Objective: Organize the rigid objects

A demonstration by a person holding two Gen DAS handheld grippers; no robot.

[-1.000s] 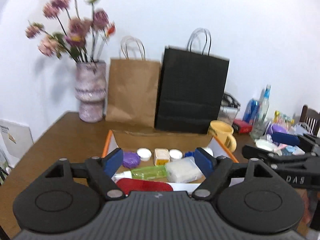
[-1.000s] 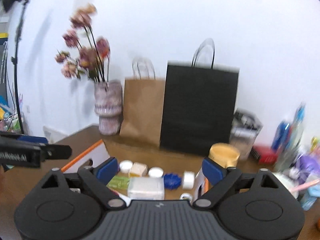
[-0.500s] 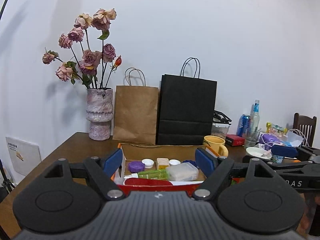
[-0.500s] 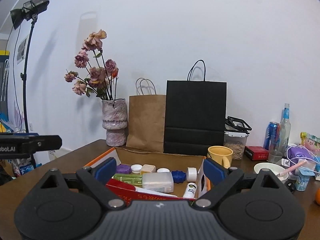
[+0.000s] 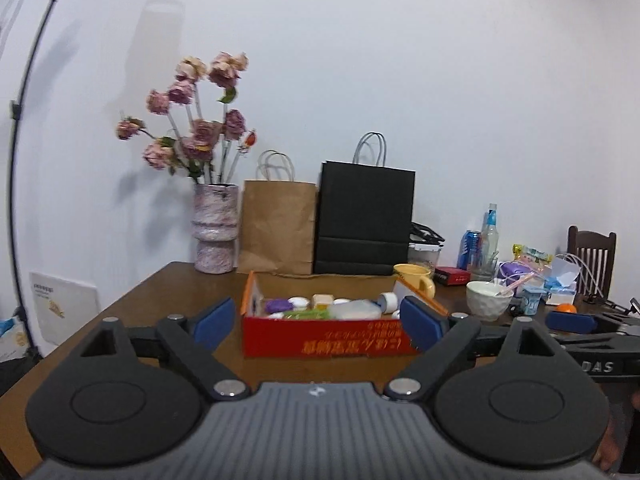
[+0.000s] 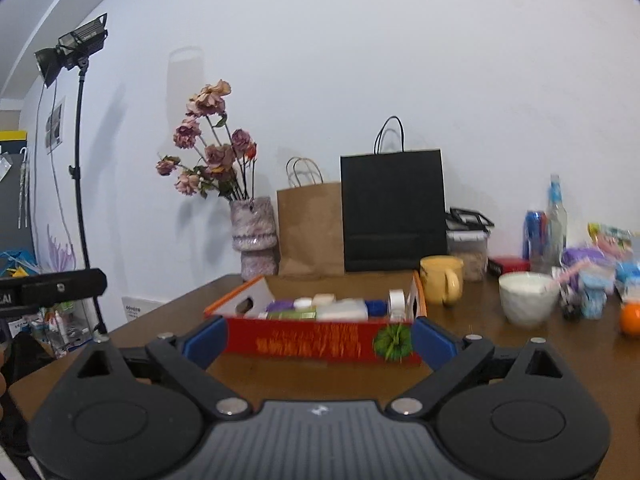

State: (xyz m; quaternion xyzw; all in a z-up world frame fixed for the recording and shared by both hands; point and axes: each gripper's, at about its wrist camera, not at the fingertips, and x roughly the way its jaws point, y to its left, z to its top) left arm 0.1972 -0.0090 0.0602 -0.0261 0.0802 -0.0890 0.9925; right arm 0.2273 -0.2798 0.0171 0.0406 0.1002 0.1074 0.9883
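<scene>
Tools: left tool (image 5: 316, 320) and right tool (image 6: 318, 338) both gape, holding nothing, short of the box (image 5: 326, 338) on the worktop (image 5: 168, 292). Small rigid items (image 5: 320, 306) lie packed inside, at 12 o'clock. Stage ambiguous: sorting pending or complete.

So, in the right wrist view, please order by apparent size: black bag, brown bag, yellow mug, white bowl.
1. black bag
2. brown bag
3 and 4. yellow mug and white bowl look alike; the bowl stands nearer the camera, so their order is unsure.
</scene>
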